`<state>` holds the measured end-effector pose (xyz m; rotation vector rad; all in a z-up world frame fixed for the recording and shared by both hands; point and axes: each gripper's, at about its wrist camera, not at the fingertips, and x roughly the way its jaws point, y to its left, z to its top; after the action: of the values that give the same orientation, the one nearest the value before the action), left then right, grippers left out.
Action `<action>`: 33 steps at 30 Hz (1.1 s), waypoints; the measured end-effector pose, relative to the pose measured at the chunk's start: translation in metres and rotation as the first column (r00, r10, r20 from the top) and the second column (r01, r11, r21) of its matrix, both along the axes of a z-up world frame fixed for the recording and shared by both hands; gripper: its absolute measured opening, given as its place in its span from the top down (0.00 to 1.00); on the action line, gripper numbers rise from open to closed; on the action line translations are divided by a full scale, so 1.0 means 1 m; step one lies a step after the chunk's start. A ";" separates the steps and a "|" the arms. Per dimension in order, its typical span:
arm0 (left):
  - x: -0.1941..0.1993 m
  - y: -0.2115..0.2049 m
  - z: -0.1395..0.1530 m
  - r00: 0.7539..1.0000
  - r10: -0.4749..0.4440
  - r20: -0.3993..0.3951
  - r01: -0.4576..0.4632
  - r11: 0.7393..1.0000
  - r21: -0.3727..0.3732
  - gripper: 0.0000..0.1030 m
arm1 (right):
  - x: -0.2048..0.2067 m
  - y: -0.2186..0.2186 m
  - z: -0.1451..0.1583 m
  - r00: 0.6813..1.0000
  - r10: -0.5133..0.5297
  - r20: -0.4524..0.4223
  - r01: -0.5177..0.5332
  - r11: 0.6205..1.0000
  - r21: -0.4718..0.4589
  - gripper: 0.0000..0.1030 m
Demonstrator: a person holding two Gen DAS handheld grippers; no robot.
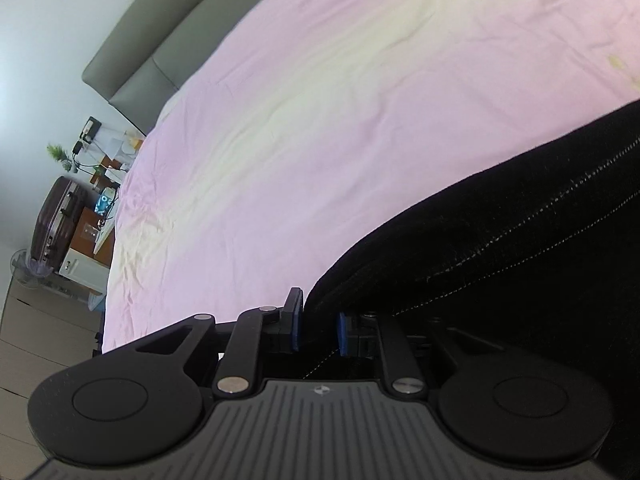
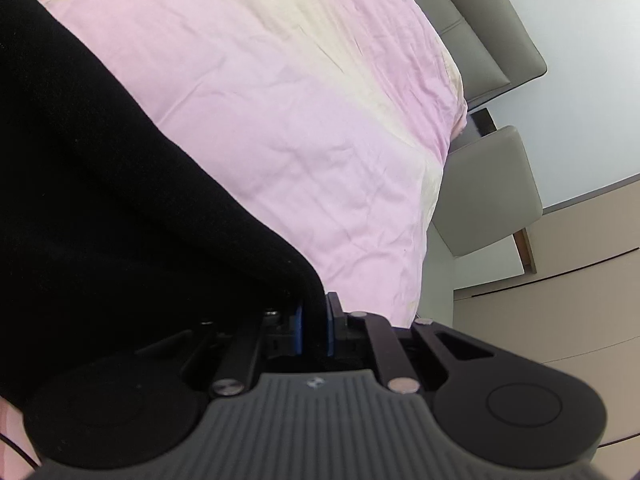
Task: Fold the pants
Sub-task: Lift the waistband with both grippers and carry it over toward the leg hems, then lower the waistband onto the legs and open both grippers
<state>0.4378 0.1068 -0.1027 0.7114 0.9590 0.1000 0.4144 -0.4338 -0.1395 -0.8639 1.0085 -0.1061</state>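
Black pants (image 1: 500, 240) with pale stitching along a seam lie on a pink bed sheet (image 1: 320, 120). In the left wrist view my left gripper (image 1: 318, 330) is shut on an edge of the pants, with the cloth pinched between its blue pads (image 1: 295, 328). The pants spread to the right of it. In the right wrist view my right gripper (image 2: 314, 330) is shut on another edge of the pants (image 2: 100, 200), cloth between its blue pads (image 2: 331, 328). The pants fill the left of that view over the sheet (image 2: 300, 120).
A grey padded headboard (image 1: 160, 48) runs along the far side of the bed. A dark suitcase (image 1: 56, 220), cluttered bedside table and drawers stand past the bed's left edge. A grey chair (image 2: 492, 192) and beige cabinets (image 2: 580, 272) stand past the right edge.
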 end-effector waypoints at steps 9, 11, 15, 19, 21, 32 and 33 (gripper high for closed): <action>0.019 -0.003 -0.035 0.998 0.039 -0.040 -0.042 0.997 -0.070 0.66 | 0.029 -0.003 -0.071 0.990 -0.067 -0.126 0.060 0.997 -0.055 0.62; 0.024 0.007 -0.024 0.996 0.082 -0.041 -0.088 0.984 -0.155 0.60 | 0.024 -0.010 -0.060 0.990 -0.086 -0.108 0.084 0.996 -0.023 0.49; 0.020 0.014 0.002 0.984 0.162 0.075 -0.138 0.955 -0.263 0.43 | 0.018 -0.036 -0.030 0.983 -0.168 -0.075 0.172 0.983 0.057 0.39; 0.017 0.014 0.025 0.975 0.198 0.098 -0.163 0.945 -0.282 0.41 | -0.003 -0.055 -0.013 0.973 -0.221 -0.073 0.227 0.970 0.089 0.36; 0.008 0.015 0.037 0.981 0.168 0.095 -0.137 0.953 -0.272 0.41 | -0.014 -0.062 -0.006 0.969 -0.236 -0.074 0.243 0.963 0.116 0.36; -0.051 0.047 0.029 0.977 0.210 -0.018 -0.207 0.941 -0.267 0.34 | -0.079 -0.139 0.037 0.843 -0.532 -0.080 0.500 0.721 0.479 0.36; -0.053 0.049 0.024 0.975 0.220 -0.032 -0.220 0.938 -0.268 0.34 | -0.086 -0.148 0.040 0.820 -0.566 -0.084 0.521 0.680 0.516 0.37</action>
<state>0.3844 0.1557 -0.0786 0.3510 1.0286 0.1621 0.3286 -0.5821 -0.0994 -0.0315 1.1192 -0.3589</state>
